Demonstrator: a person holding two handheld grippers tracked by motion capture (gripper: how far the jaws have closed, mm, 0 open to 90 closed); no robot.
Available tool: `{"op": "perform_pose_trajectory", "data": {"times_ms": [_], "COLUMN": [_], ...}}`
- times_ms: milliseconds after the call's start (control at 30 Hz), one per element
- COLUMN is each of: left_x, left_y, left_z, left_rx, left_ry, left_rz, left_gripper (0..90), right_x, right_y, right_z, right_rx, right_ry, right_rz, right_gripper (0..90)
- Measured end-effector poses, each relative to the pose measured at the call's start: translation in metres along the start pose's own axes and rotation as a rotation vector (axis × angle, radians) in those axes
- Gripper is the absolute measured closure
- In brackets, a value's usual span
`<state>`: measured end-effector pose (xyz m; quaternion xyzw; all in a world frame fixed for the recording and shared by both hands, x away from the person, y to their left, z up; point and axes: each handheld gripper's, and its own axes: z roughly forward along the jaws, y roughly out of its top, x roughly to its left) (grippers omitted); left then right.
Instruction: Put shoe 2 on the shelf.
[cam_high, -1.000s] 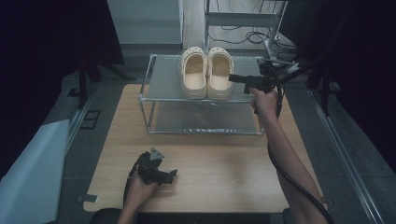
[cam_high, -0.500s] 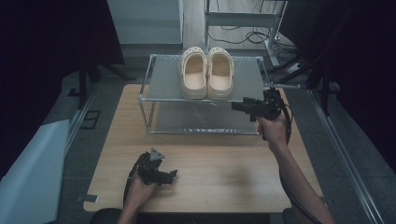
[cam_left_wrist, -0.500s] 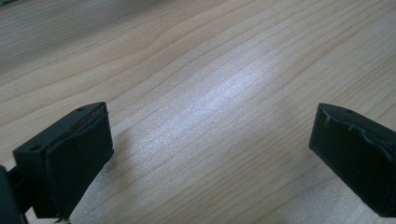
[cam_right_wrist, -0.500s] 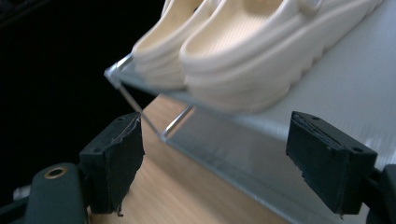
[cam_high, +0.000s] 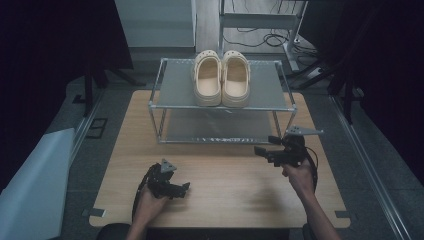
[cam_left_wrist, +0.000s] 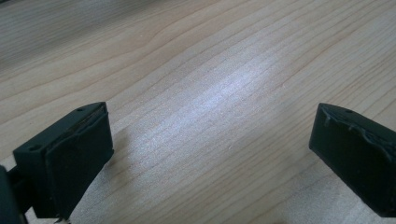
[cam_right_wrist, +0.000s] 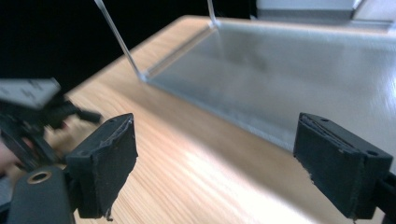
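The pair of cream clogs (cam_high: 222, 77) is standing side by side on the top shelf of the metal rack (cam_high: 170, 95), while the right gripper (cam_high: 264, 150), jaws just opening wider and empty, is hanging over the wooden table (cam_high: 225, 190) before the rack, and the left gripper (cam_high: 184, 188) is resting low there, jaws apart with nothing between them.

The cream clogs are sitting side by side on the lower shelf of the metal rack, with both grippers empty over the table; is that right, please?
Not quite: the cream clogs sit side by side on the top shelf of the metal rack, as the high view shows. The left gripper and right gripper are indeed empty over the table.
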<state>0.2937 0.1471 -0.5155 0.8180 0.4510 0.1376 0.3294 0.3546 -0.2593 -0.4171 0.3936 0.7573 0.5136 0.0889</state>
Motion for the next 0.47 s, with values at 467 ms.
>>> {"op": "perform_pose_trajectory", "data": {"times_ms": [467], "left_x": [-0.004], "left_y": [-0.001], "left_z": [0.003], "left_rx": [0.025], "left_ry": [0.035], "left_rz": [0.04], "left_gripper": [0.0], "right_x": [-0.008], "right_y": [-0.078], "right_z": [0.029], "right_rx": [0.229], "right_ry": [-0.167], "right_rz": [-0.18], "right_gripper": [4.0]}}
